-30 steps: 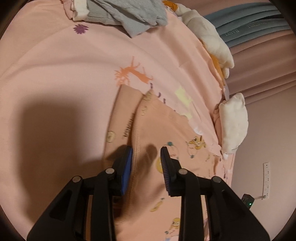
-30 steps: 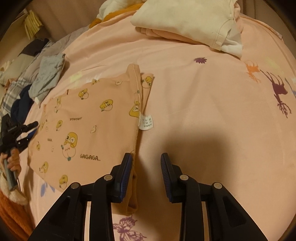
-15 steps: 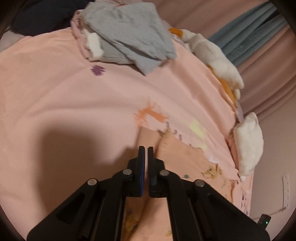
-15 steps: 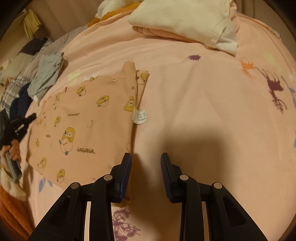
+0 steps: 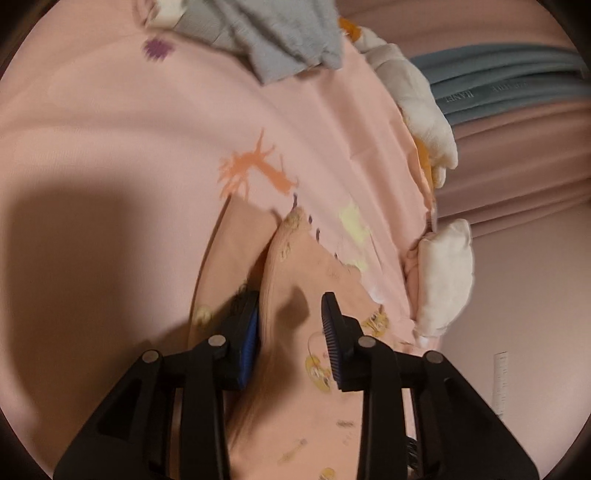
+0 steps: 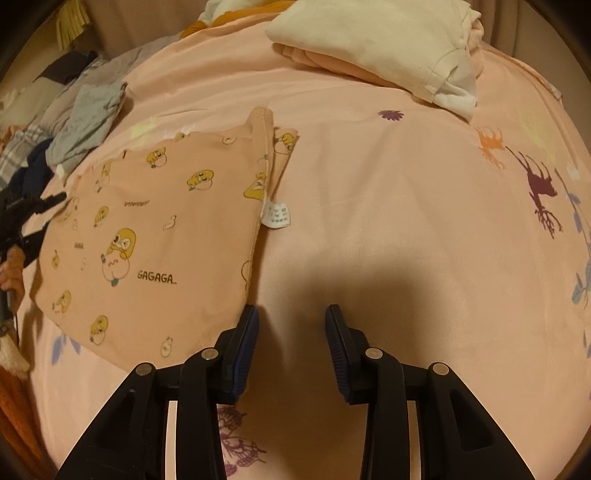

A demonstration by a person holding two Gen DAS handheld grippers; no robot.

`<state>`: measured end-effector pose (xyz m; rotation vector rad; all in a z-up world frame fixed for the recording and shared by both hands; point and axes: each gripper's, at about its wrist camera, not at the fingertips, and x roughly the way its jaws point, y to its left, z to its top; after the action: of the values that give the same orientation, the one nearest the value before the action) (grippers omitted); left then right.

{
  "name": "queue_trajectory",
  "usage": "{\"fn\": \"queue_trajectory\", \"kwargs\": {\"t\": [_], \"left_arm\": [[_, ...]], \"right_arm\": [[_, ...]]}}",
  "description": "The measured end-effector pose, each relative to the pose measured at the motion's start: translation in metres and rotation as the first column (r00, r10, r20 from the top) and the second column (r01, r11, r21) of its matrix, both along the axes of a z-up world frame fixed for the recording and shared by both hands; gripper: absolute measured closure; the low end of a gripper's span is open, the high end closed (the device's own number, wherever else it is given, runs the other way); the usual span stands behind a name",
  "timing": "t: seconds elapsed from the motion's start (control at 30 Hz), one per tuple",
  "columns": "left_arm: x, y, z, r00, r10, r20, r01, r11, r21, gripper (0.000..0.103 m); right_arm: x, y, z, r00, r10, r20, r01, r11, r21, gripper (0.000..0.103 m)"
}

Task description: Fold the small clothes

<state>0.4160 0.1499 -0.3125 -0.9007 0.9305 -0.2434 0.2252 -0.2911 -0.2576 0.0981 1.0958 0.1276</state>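
Observation:
A small peach garment with yellow cartoon prints lies folded flat on the pink bedspread, a white care label sticking out at its right edge. In the left wrist view the garment lies under my left gripper, which is open with a raised fold edge between its pads. My right gripper is open and empty, just right of the garment's near corner. The left gripper shows at the far left of the right wrist view.
A folded cream and pink pile sits at the far side of the bed. Grey and dark clothes are heaped at the left. Grey clothes and white folded items line the bed edge; curtains hang beyond.
My left gripper was open over the garment, shut on its edge half a second ago, and is open again now. The right gripper stayed open and shifted little.

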Motion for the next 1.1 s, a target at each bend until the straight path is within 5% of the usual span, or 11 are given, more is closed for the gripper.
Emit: {"fn": "queue_trajectory", "kwargs": {"t": [0.03, 0.07, 0.17, 0.3, 0.43, 0.5, 0.57, 0.63, 0.77, 0.97, 1.1], "left_arm": [[0.0, -0.002, 0.003, 1.0, 0.03, 0.003, -0.03, 0.997, 0.069, 0.099], [0.0, -0.002, 0.004, 0.998, 0.063, -0.002, -0.062, 0.988, 0.144, 0.1], [-0.006, 0.005, 0.007, 0.992, 0.12, 0.036, -0.125, 0.973, 0.195, 0.102], [-0.011, 0.03, 0.009, 0.979, 0.2, 0.025, -0.196, 0.911, 0.362, 0.103], [-0.028, 0.055, 0.004, 0.989, 0.134, -0.063, -0.128, 0.987, 0.093, 0.1], [-0.046, 0.05, 0.012, 0.992, 0.108, -0.073, -0.097, 0.987, 0.132, 0.089], [-0.064, 0.038, 0.016, 0.993, 0.065, -0.096, -0.047, 0.982, 0.182, 0.062], [-0.086, 0.03, 0.012, 0.99, -0.015, -0.139, 0.028, 0.996, 0.087, 0.051], [-0.131, 0.023, 0.001, 0.989, -0.041, -0.143, 0.026, 0.994, -0.103, 0.044], [-0.145, -0.016, -0.002, 0.997, -0.041, -0.061, 0.029, 0.982, -0.185, 0.041], [-0.128, -0.036, -0.006, 0.999, 0.022, -0.035, -0.029, 0.976, -0.215, 0.041]], "right_arm": [[0.0, 0.0, 0.0, 1.0, -0.001, 0.002, 0.001, 1.0, 0.0, 0.066], [0.0, -0.001, -0.001, 1.0, -0.002, 0.004, 0.002, 1.0, 0.003, 0.066], [0.0, -0.002, -0.001, 1.0, -0.006, 0.009, 0.006, 1.0, 0.013, 0.067], [-0.004, -0.008, 0.0, 1.0, -0.027, -0.002, 0.027, 0.999, 0.033, 0.066], [-0.012, -0.012, 0.003, 0.998, -0.057, -0.022, 0.059, 0.996, 0.067, 0.066], [-0.017, -0.014, 0.004, 0.996, -0.076, -0.039, 0.08, 0.991, 0.106, 0.064], [-0.021, -0.012, 0.004, 0.995, -0.085, -0.058, 0.093, 0.981, 0.172, 0.061], [-0.027, -0.008, 0.003, 0.992, -0.088, -0.087, 0.105, 0.97, 0.217, 0.061], [-0.04, 0.005, -0.002, 0.989, -0.079, -0.128, 0.121, 0.923, 0.366, 0.053], [-0.031, 0.033, -0.015, 0.985, -0.133, -0.114, 0.171, 0.864, 0.474, 0.05], [-0.017, 0.032, -0.026, 0.968, -0.227, -0.108, 0.242, 0.726, 0.644, 0.038]]}}
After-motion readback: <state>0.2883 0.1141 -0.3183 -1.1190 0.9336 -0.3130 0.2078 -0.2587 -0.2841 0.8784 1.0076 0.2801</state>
